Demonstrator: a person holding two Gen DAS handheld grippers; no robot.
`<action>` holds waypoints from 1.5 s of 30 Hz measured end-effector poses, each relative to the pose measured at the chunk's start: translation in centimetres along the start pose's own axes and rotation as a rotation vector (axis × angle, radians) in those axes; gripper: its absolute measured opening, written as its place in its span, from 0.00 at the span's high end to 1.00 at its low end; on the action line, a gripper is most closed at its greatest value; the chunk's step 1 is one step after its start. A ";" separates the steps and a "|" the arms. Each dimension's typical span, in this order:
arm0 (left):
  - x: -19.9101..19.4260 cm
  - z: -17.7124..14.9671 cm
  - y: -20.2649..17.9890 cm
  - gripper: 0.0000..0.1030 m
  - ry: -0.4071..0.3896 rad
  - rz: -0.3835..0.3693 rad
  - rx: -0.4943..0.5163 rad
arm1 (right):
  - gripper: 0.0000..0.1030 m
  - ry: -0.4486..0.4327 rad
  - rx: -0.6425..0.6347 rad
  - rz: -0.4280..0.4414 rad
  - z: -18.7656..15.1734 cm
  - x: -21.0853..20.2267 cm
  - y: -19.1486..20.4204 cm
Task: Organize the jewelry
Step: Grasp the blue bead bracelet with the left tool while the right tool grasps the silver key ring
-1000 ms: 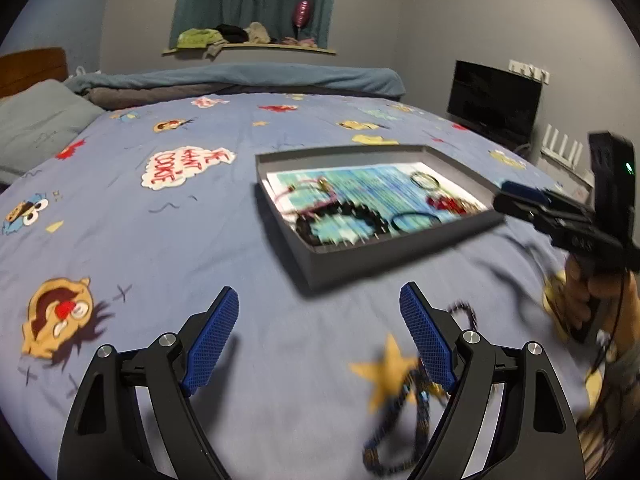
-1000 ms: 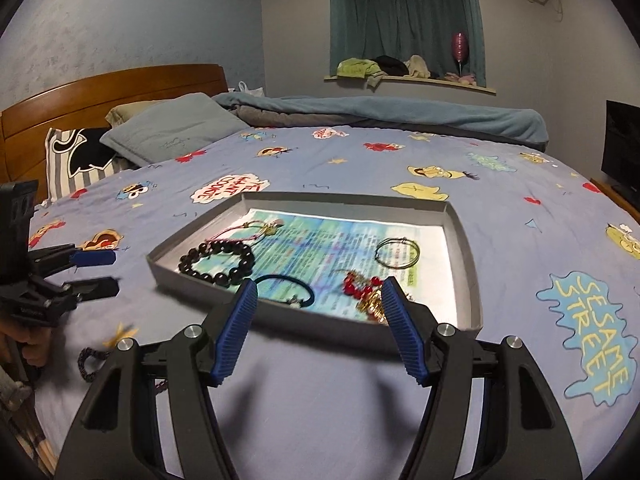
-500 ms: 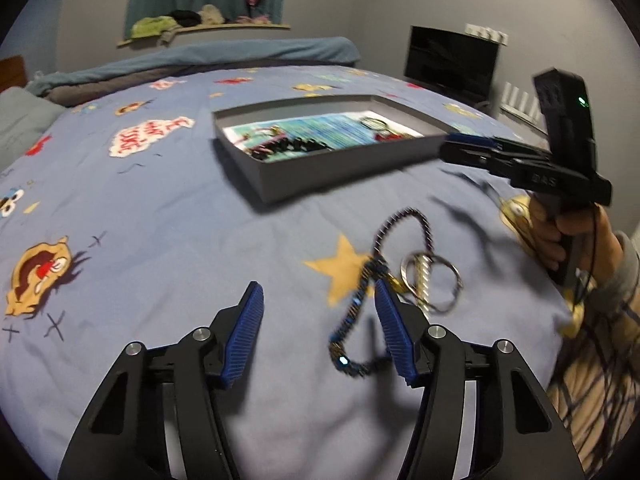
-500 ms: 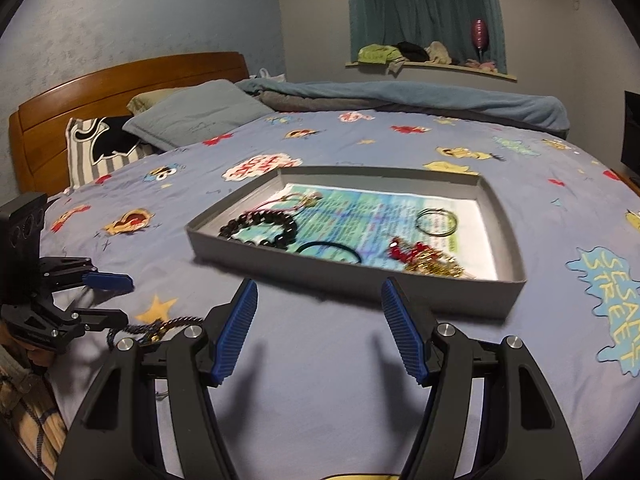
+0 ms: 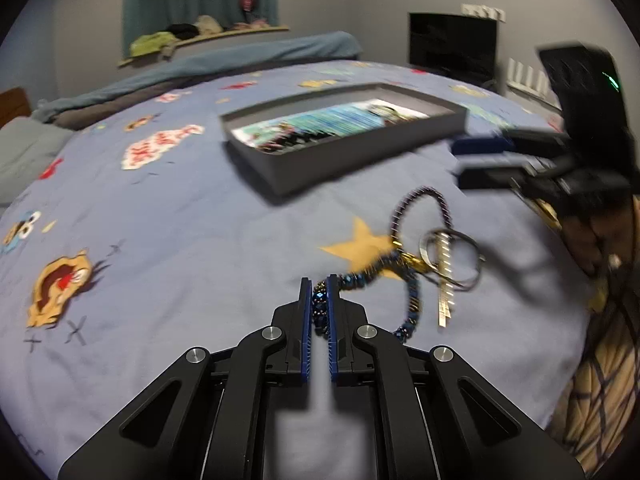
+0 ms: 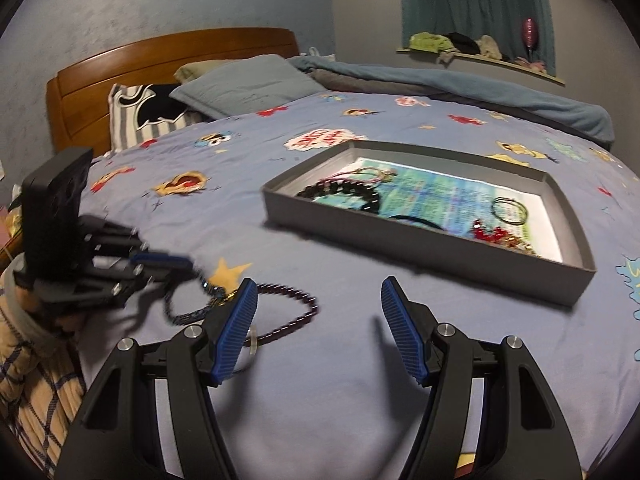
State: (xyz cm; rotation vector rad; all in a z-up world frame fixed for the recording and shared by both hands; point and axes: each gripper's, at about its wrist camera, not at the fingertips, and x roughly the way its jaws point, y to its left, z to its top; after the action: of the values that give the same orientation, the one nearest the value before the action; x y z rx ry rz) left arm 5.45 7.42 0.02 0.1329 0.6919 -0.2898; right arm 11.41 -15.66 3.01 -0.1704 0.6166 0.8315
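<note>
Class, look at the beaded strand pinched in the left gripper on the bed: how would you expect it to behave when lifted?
Probably floppy: the beaded strand lies in loose curves on the bedsheet. The left gripper pinches only one end, so the rest likely dangles. The metal rings on it may swing.

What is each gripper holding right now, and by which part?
The left gripper pinches the dark beaded necklace by the near end of its strand, still on the bedspread. The right gripper is open and holds nothing.
</note>
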 end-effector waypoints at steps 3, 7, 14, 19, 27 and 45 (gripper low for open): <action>-0.4 0.2 1.4 0.93 -0.024 0.039 -0.052 | 0.38 0.019 -0.037 0.022 -0.6 0.3 1.5; -0.3 0.2 2.7 0.93 -0.015 0.061 -0.099 | 0.38 0.038 -0.092 0.054 -1.3 0.4 3.5; 0.4 -0.3 2.3 0.91 0.023 0.060 -0.087 | 0.42 0.094 -0.111 0.067 -2.0 1.3 4.5; 0.9 -0.5 1.8 0.88 0.049 0.063 -0.068 | 0.55 0.127 -0.131 0.075 -2.3 1.9 5.2; 0.9 -0.4 1.5 0.93 0.037 0.045 -0.067 | 0.56 0.124 -0.140 0.077 -2.3 2.0 5.2; -2.0 1.9 0.4 0.93 -0.153 0.015 -0.116 | 0.56 0.033 -0.093 0.048 -0.7 0.0 3.3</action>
State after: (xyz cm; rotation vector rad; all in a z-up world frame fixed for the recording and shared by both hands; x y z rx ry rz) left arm 5.29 7.84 2.78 0.0052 0.5541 -0.2424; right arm 8.64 -13.77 2.73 -0.2550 0.6150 0.9058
